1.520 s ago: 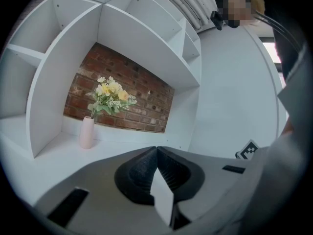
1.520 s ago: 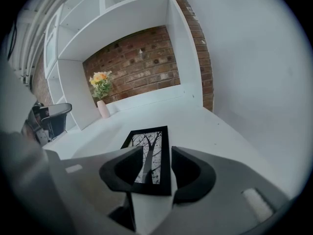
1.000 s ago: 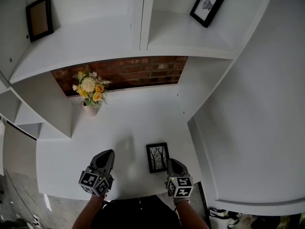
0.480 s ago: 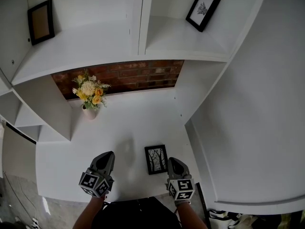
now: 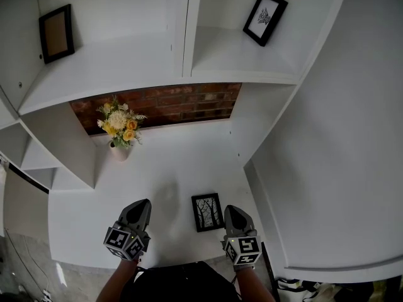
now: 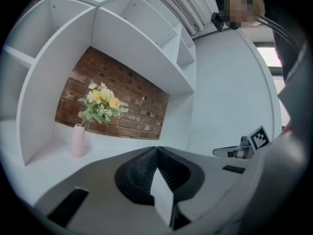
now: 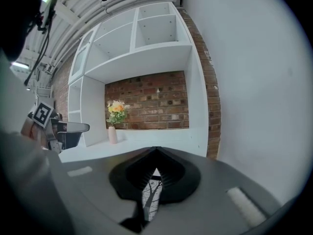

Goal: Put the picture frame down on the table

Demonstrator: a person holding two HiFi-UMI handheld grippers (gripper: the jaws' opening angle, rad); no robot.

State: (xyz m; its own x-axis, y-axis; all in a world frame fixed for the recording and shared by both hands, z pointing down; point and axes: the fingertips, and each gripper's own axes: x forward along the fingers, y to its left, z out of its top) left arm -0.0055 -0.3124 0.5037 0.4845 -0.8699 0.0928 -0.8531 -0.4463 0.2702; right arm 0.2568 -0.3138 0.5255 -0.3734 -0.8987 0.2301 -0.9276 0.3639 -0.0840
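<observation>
the right tool (image 5: pixel 232 210) has its jaws pressed fully together and grips nothing; in the right gripper view the tips meet in a point (image 7: pixel 156 151), and a strip of the picture frame (image 7: pixel 149 196) shows through the gap below them. the hand holds the tool out over the near edge of the desk (image 5: pixel 170 162), just to the right of the picture frame (image 5: pixel 207 211). its nose points away from the person and its marker cube sits at the near end, with the forearm coming in from the bottom edge.

the left tool (image 5: pixel 140 205) is also closed and empty, tips touching (image 6: pixel 156 150). it is held about level, parallel to the other, well to the left of the picture frame.

the picture frame lies flat on the desk between the two tools, closer to the right one, free of both. it shows a tree drawing in a black border.

far beyond the picture frame and to its left, a vase of flowers (image 5: pixel 119 129) stands against the brick wall (image 5: pixel 182 100).
</observation>
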